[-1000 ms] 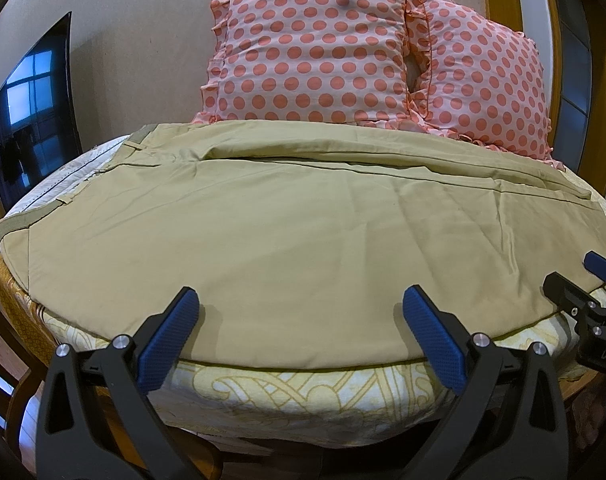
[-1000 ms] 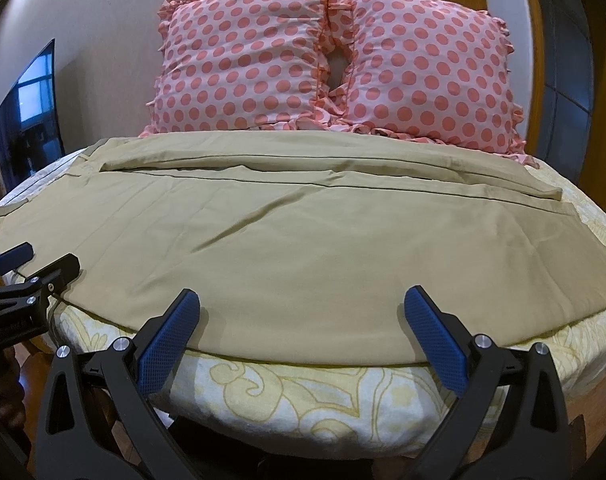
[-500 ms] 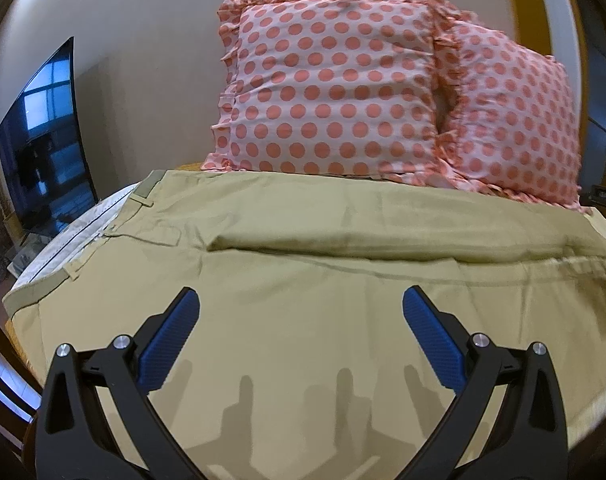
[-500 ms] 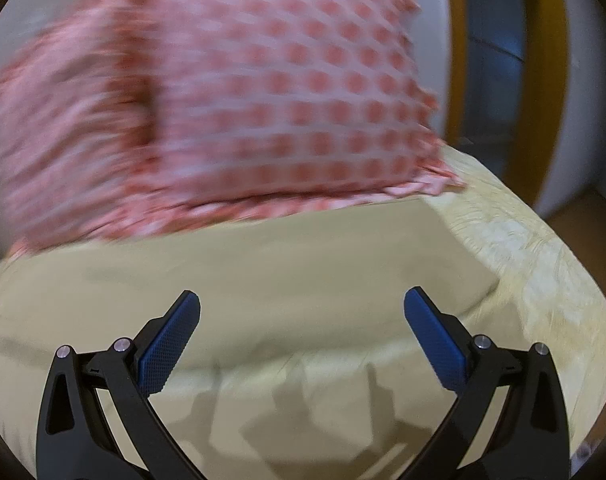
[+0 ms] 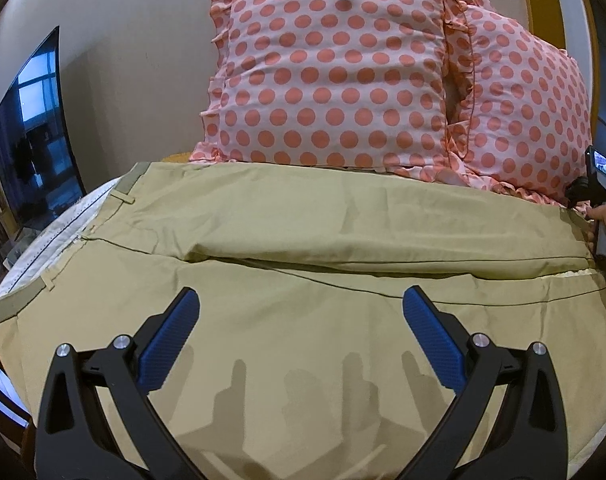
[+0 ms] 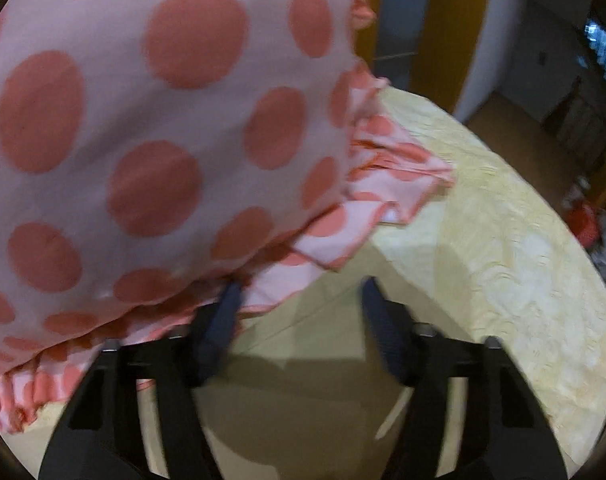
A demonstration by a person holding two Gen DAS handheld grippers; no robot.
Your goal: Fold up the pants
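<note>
Jaws spread wide on left gripper (image 5: 301, 312), hovering over khaki pants (image 5: 303, 280) with nothing pinched. Jaws parted on right gripper (image 6: 299, 300) too, blurred, at far leg end beside pillow frill; contact with cloth impossible to tell. Spread flat across yellow patterned bed (image 6: 503, 240), waistband toward left, 1 leg lying beyond the other. Propped behind pants, 2 pink polka-dot pillows (image 5: 331, 68). Dark TV screen (image 5: 31, 136) at left wall.

Left wrist view low over the pants (image 5: 303, 340) toward the pillows (image 5: 335, 72); right close against them (image 6: 123, 140).
</note>
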